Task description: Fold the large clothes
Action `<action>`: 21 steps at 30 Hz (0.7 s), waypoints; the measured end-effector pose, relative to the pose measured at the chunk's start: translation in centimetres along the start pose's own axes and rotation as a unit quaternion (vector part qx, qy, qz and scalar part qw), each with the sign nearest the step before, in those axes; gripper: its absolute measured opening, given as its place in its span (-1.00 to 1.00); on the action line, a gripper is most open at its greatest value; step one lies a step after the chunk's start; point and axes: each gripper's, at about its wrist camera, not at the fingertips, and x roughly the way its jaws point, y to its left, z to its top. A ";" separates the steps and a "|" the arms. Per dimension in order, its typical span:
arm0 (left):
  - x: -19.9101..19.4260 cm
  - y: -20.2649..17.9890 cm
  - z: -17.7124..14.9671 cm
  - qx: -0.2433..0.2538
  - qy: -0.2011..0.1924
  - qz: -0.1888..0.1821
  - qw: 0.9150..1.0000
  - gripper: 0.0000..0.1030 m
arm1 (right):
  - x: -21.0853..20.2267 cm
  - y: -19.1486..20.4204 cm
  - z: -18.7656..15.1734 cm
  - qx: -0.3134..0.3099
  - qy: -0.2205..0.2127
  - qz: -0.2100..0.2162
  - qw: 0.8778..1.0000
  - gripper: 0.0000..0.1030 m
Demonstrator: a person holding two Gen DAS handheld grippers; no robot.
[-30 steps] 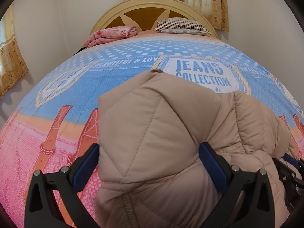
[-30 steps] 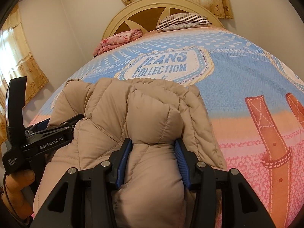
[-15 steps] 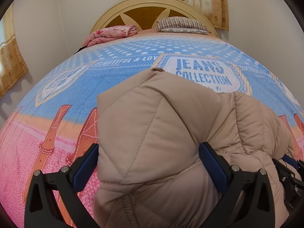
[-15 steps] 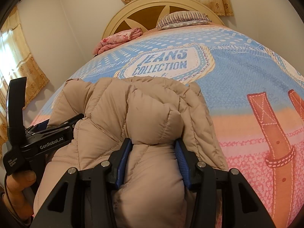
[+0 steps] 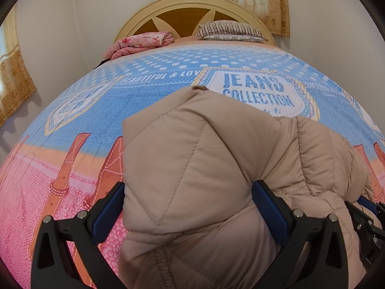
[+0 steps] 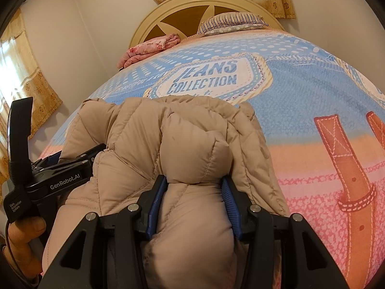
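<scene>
A beige quilted puffer jacket [image 5: 192,144] lies bunched on the bed near me. In the left wrist view my left gripper [image 5: 189,187] stands wide, its blue pads pressed against both sides of a thick bundle of the jacket. In the right wrist view my right gripper [image 6: 193,180] is shut on a narrower padded fold of the same jacket [image 6: 192,144], which bulges out above the pads. The left gripper's black body [image 6: 57,180] sits at the jacket's left side, with a person's hand [image 6: 24,236] on its handle.
The bed cover [image 5: 72,125] is blue further back and pink near me, printed with "JEANS COLLECTION". At the headboard [image 5: 187,7] lie a striped pillow [image 5: 231,27] and a folded pink blanket [image 5: 142,43]. Walls and curtains [image 6: 31,89] flank the bed.
</scene>
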 end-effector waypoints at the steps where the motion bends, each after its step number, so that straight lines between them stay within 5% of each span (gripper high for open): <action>1: 0.0 0.0 0.0 0.000 0.000 0.000 1.000 1.00 | 0.0 0.0 0.0 0.000 0.000 0.000 1.000 -0.09; 5: -1.6 1.1 0.0 0.003 0.009 -0.033 0.999 1.00 | -0.7 -0.4 0.4 0.004 0.007 0.017 1.000 0.00; 9: -5.8 4.9 -1.9 -0.021 -0.018 -0.108 0.994 1.00 | -5.6 -2.9 0.1 0.042 -0.036 0.050 0.997 0.55; 11: -6.7 6.9 -3.7 -0.029 -0.014 -0.129 0.991 1.00 | -7.2 -4.7 -0.5 0.056 -0.048 0.016 0.997 0.57; 15: -6.7 9.9 -6.8 -0.078 0.003 -0.189 0.979 1.00 | -6.3 -7.8 -2.1 0.107 0.002 0.060 0.992 0.57; 21: -4.2 10.1 -8.2 -0.119 0.038 -0.244 0.962 1.00 | -4.3 -7.2 -2.7 0.114 0.027 0.130 0.985 0.57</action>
